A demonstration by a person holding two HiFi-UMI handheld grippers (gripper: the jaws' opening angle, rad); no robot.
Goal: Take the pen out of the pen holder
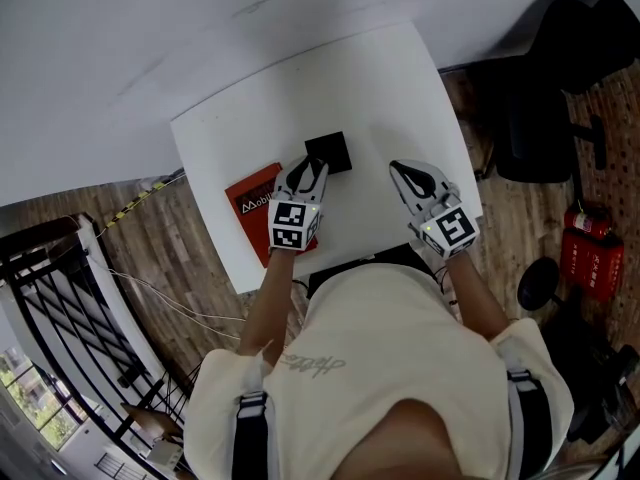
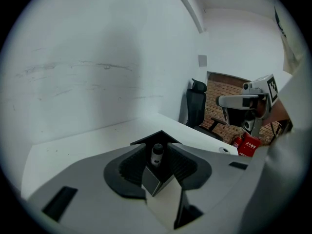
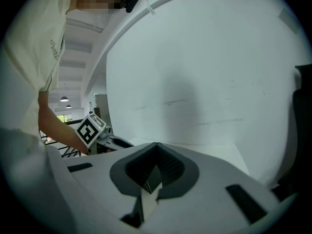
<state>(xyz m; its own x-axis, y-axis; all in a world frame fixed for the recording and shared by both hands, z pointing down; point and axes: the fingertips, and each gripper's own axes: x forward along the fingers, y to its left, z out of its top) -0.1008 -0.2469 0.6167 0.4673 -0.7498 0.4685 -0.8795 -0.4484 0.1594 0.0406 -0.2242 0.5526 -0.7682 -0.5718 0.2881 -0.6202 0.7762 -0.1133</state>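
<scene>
Left tongs (image 1: 314, 167), parted, flank the pen (image 2: 156, 153); white table (image 1: 400, 88) stretches beyond.

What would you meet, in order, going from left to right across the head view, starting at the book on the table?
Book → pen holder → right gripper → chair → fire extinguisher. The left gripper is left out, since it overlaps both the book and the pen holder.

The table (image 1: 400, 88) is white, the pen holder (image 1: 330, 151) black, the book (image 1: 250, 203) red with white lettering, the floor (image 1: 185, 233) brown planks.
</scene>
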